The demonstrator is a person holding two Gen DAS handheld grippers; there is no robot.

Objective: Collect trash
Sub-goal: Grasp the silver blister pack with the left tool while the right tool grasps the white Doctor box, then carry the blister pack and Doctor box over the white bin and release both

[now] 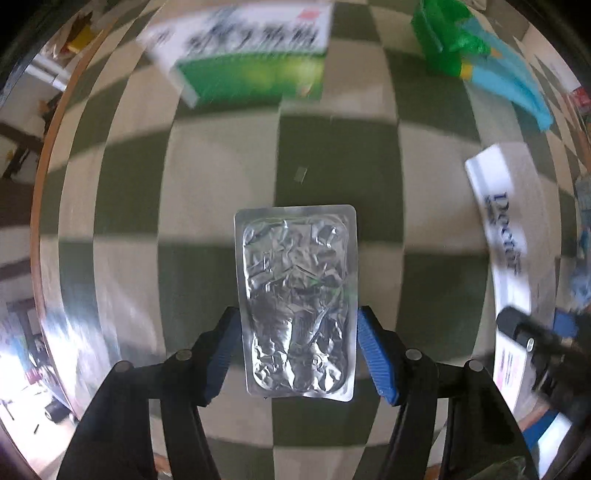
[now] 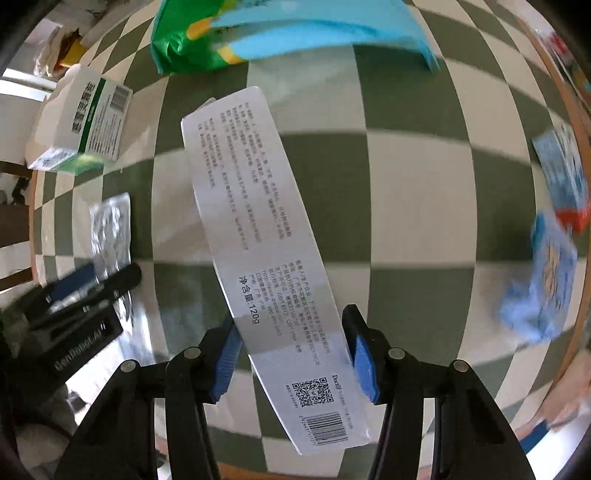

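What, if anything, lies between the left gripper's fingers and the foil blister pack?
Nothing visible. The left gripper straddles the foil blister pack on the checkered cloth, blue pads at both long edges.

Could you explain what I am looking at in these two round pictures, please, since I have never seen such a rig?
A person holds a two-finger gripper in each hand, and each carries a fisheye camera looking along its fingers, hence the round, bent views. Both look down on a round table with a green and white checked cloth.

The left wrist view shows the left gripper with its blue pads at both long edges of a silver blister pack.

The right wrist view shows the right gripper astride a long white toothpaste box; one pad touches its edge, and a gap shows at the other.

Also on the cloth: a green and white medicine box, a green and blue bag and blue packets.
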